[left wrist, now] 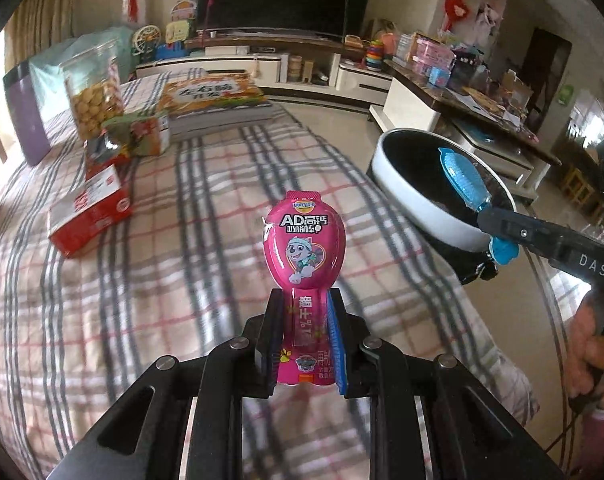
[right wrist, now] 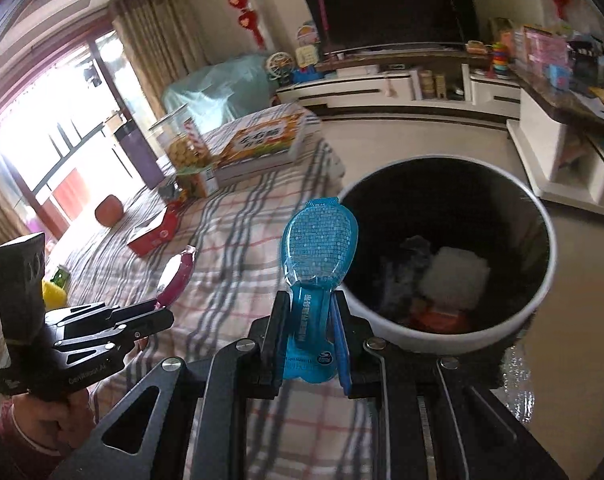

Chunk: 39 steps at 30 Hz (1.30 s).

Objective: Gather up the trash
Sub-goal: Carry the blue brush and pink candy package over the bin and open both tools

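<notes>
left tongs (left wrist: 304, 336): clamped on pink wrapper (left wrist: 304, 240), over checked worktop (left wrist: 142, 280). right tongs (right wrist: 311, 336): clamped on blue wrapper (right wrist: 320, 236), beside bin (right wrist: 542, 280).

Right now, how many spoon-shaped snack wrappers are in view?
2. Pink wrapper clamped in the left gripper over the checked table; blue wrapper clamped in the right gripper beside the bin. Others may be hidden.

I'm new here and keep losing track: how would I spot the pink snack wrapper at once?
Start at the table with the checked cloth. Above its near edge, the left hand-held gripper pinches the pink wrapper by its narrow stem. Unlike the blue wrapper held over the white bin, it is bright pink with a cartoon puppy.
</notes>
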Tool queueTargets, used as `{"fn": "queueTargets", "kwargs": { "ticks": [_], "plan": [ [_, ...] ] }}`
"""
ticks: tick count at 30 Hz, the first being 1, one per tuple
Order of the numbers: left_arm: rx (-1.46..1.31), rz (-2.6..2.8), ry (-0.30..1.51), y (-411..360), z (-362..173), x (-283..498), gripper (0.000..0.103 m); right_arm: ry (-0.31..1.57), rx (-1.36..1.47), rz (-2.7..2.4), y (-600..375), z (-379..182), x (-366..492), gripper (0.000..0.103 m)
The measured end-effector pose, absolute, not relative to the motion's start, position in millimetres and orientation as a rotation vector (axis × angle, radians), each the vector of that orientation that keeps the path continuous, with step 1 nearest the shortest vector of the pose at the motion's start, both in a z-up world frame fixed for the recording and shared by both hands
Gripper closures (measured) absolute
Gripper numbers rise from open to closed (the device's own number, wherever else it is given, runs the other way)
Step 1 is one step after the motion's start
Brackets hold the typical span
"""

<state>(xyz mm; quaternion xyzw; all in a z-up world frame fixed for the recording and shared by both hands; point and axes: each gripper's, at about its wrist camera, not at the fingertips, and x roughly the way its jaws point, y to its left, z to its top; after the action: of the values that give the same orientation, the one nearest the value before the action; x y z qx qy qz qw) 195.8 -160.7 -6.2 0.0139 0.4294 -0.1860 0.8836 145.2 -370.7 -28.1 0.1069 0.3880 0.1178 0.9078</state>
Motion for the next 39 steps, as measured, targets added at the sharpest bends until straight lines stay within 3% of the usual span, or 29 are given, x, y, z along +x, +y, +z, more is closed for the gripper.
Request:
{"fn": "queueTargets", "kwargs": {
  "ticks": [39],
  "plan": [
    [0.197,-0.488,0.863,-260,2,234,0.084,0.804,0.249,0.088,-444,-26,152,0.083]
  ]
}}
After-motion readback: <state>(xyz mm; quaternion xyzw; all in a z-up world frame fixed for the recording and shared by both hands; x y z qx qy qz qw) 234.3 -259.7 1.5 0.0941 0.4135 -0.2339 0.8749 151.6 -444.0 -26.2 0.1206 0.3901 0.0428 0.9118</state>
